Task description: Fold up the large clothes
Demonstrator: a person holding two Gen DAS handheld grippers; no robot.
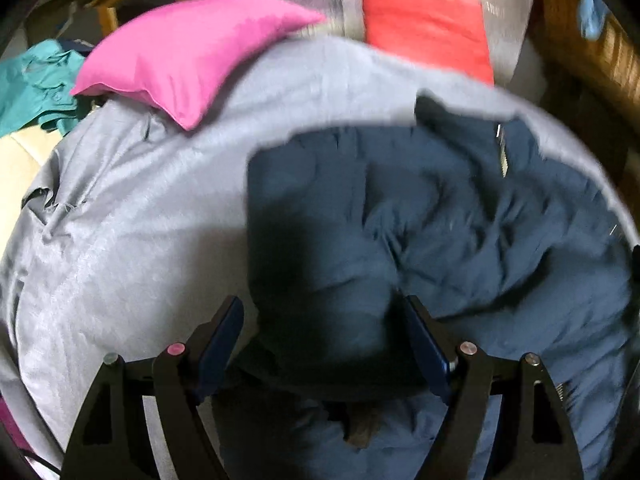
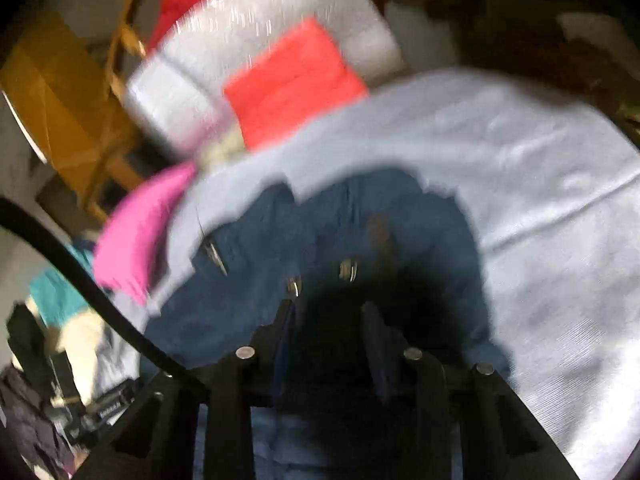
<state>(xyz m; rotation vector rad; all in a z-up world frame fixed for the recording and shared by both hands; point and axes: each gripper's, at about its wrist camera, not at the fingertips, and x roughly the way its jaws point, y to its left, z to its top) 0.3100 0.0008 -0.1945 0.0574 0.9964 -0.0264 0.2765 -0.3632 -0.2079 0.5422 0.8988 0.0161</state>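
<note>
A dark blue garment (image 1: 460,216) lies crumpled on a grey bedsheet (image 1: 132,216). My left gripper (image 1: 320,312) is open, its fingers wide apart over the garment's near left part, with dark cloth between them. In the right wrist view the same garment (image 2: 280,240) shows metal snaps. My right gripper (image 2: 328,312) hangs just above it, its fingers closer together with dark cloth between them. The view is blurred and shadowed, so I cannot tell whether they grip the cloth.
A pink pillow (image 1: 188,52) and a red pillow (image 1: 428,28) lie at the bed's far end, against a grey cushion (image 2: 256,28). A teal garment (image 1: 32,84) lies at the far left. Wooden furniture (image 2: 60,92) stands beyond the bed. A black cable (image 2: 92,284) crosses the left.
</note>
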